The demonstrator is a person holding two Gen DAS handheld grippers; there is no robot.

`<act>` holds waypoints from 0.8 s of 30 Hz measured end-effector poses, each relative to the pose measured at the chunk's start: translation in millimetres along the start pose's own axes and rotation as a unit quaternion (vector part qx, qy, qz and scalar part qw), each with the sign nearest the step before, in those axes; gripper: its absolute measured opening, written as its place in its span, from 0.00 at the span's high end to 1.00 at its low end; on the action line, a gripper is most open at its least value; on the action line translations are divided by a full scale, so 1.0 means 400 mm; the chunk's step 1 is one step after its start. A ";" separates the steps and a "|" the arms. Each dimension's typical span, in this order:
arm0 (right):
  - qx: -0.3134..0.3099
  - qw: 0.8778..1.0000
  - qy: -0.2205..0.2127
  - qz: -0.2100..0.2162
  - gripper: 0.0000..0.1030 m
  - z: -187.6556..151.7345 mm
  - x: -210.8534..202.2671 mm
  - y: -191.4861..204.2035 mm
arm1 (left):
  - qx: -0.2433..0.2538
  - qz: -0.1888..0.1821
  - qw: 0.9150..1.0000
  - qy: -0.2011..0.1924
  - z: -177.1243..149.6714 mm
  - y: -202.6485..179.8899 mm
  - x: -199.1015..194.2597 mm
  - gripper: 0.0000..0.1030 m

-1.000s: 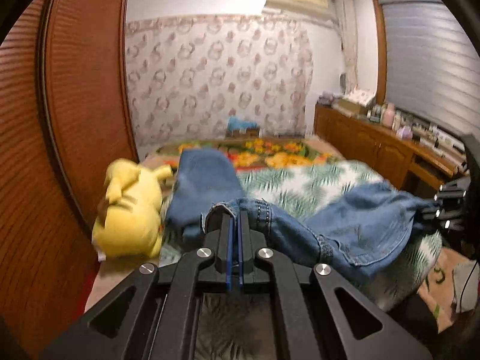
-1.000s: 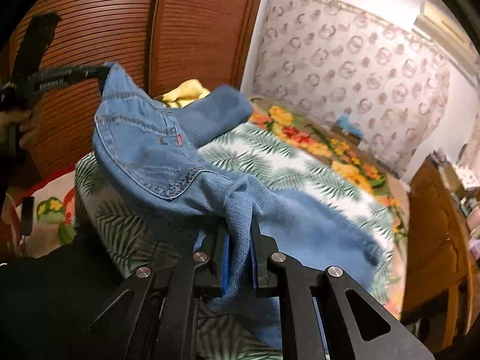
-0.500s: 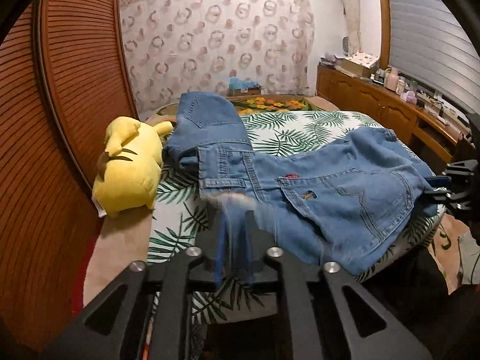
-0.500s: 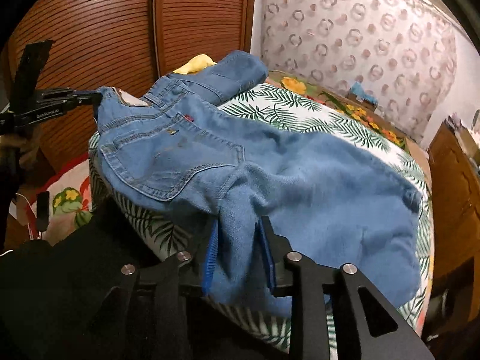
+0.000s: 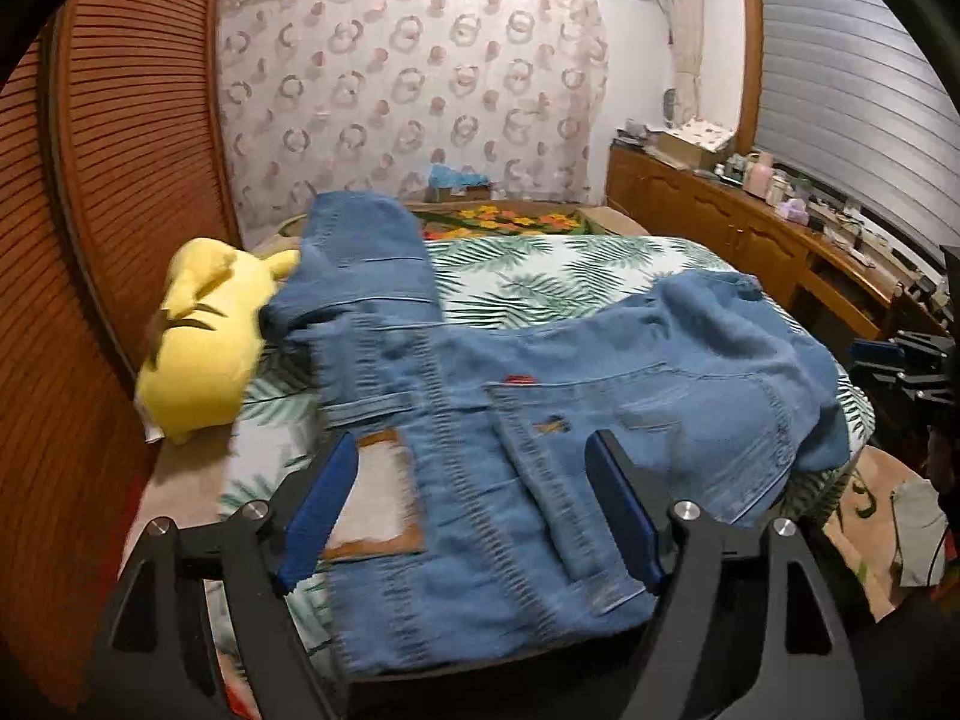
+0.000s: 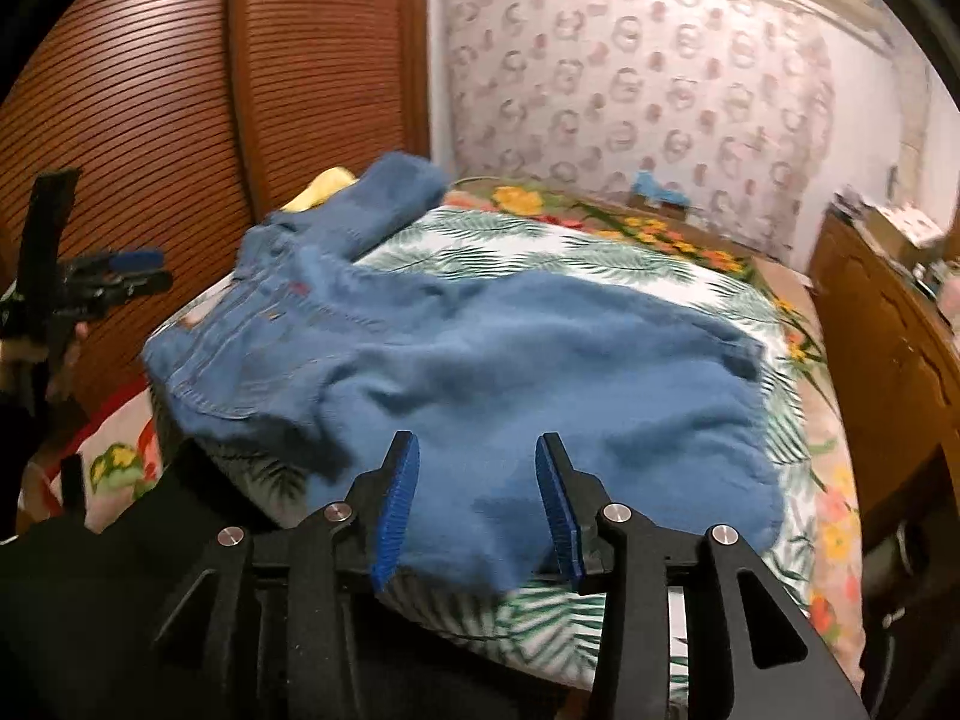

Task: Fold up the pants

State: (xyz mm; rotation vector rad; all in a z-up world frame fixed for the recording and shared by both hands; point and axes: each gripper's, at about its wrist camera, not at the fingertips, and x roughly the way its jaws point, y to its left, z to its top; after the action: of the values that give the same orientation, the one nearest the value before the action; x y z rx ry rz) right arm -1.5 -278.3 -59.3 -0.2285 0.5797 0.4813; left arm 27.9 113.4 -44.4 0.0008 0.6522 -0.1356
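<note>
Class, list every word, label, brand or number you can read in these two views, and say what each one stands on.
None can be read.
Small red tab on the jeans by the back pocket: too small and blurred.
Leather waistband patch: smeared pale, no lettering legible.
Boxes and bottles on the wooden counter: too small to read.

Blk gripper, blue pads, silver screws

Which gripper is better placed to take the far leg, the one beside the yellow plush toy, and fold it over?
Probably left. The left gripper is at the waistband, and that leg lies straight ahead. The right gripper is over the jeans' other end.
</note>
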 end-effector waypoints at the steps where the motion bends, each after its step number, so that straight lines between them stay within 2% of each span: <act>1: 0.005 1.000 -0.002 -0.010 0.58 -0.007 -0.002 -0.012 | 0.003 -0.007 1.000 0.003 0.000 -0.016 0.014 0.24; 7: 0.044 0.997 0.002 -0.058 0.56 -0.068 -0.002 -0.073 | 0.018 -0.032 0.999 0.011 0.007 -0.089 0.079 0.24; 13: 0.083 0.994 0.018 -0.073 0.56 -0.106 0.030 -0.123 | 0.022 -0.043 0.998 0.033 0.001 -0.127 0.143 0.24; 18: 0.111 0.990 0.014 -0.089 0.56 -0.135 0.073 -0.164 | 0.009 -0.046 0.997 0.056 -0.034 -0.134 0.190 0.24; 24: 0.107 0.989 0.018 -0.103 0.56 -0.168 0.083 -0.149 | 0.009 -0.035 0.999 0.037 -0.061 -0.138 0.189 0.23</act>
State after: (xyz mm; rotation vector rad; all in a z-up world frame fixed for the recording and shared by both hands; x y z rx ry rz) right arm 20.7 -340.3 -128.8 -0.0903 0.6308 0.2139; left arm 65.7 50.1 -107.2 0.0007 0.7256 -0.2088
